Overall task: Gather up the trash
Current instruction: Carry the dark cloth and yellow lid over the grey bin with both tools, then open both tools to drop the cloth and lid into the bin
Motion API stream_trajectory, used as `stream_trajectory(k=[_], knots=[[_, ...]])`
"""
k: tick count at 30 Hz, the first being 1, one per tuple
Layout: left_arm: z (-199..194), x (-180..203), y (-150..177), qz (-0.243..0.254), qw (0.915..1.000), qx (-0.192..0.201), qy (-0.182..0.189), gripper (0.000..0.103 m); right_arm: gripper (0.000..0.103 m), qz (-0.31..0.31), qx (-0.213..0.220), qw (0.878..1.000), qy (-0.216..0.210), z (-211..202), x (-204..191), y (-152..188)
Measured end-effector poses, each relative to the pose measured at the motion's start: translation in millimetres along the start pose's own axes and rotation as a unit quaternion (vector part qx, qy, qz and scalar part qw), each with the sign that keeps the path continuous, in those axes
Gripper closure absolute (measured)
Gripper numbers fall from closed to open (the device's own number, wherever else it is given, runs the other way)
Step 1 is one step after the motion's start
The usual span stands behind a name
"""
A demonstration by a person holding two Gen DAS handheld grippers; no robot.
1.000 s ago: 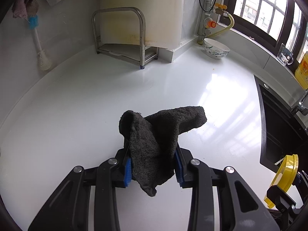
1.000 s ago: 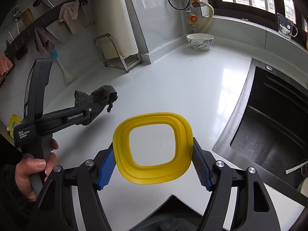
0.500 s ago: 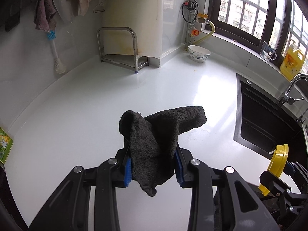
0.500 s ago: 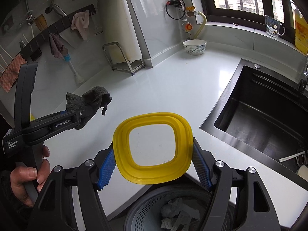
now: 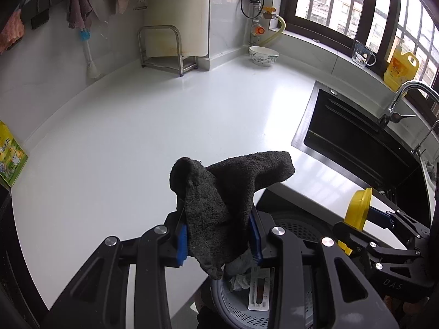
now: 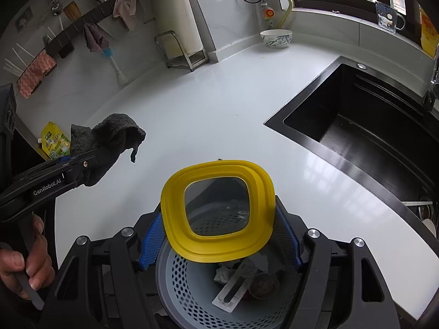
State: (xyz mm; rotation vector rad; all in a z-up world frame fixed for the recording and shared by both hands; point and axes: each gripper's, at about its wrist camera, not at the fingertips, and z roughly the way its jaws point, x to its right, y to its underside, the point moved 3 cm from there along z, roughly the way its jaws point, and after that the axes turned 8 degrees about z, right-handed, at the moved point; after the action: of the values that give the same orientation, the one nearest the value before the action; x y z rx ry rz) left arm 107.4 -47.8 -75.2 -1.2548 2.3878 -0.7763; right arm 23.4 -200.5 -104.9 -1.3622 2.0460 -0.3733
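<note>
A dark grey rag (image 5: 222, 205) hangs bunched between the blue pads of my left gripper (image 5: 219, 240), which is shut on it; the same rag (image 6: 107, 142) shows at the left of the right wrist view. My right gripper (image 6: 219, 235) is shut on a yellow-rimmed clear lid (image 6: 218, 209), gripped by its two side edges. That lid (image 5: 356, 208) appears edge-on at the right of the left wrist view. Below both grippers, just off the counter's front edge, stands a grey perforated bin (image 6: 186, 282) holding crumpled paper and a flat packet. The bin (image 5: 236, 309) also shows under the rag.
The white counter (image 5: 137, 126) runs back to a wall with a steel rack (image 5: 162, 49), a brush and hanging cloths. A black sink (image 6: 370, 134) lies to the right, a bowl (image 6: 275, 38) at the back, a green packet (image 5: 9, 159) at the far left. A hand (image 6: 24, 260) holds the left gripper's handle.
Both grippers have drawn back from the counter toward its front edge, each keeping its load. The bin has come into view below them.
</note>
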Motion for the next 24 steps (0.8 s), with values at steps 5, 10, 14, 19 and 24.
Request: stream_trajectory(k=[5,10,14,19,24], knots=[[-1.5,31.4,34.8,0.000,0.9996,-0.029,0.000,0.069,0.034,-0.024,-0.024,0.999,-0.007,-0.2,13.3,18.5],[3.5,52.0,59.2,-0.015,0.9987,-0.050,-0.005,0.068,0.034,-0.039,-0.049,0.998,-0.017,3.9,24.7,34.4],[9.8,61.6,73.8,-0.030,0.9975,-0.064,-0.006,0.068,0.034,-0.046,-0.068,0.996,-0.022,12.8,33.2,46.2],[17.7,69.2,86.6,-0.048,0.9955,-0.081,-0.014,0.067,0.034,-0.055,-0.084,0.995,-0.025,19.0,40.4,57.0],[15.2,72.7,90.8,-0.060,0.9945,-0.083,-0.022,0.060,0.034,-0.071,-0.089,0.993,-0.023,18.5,42.9,60.6]])
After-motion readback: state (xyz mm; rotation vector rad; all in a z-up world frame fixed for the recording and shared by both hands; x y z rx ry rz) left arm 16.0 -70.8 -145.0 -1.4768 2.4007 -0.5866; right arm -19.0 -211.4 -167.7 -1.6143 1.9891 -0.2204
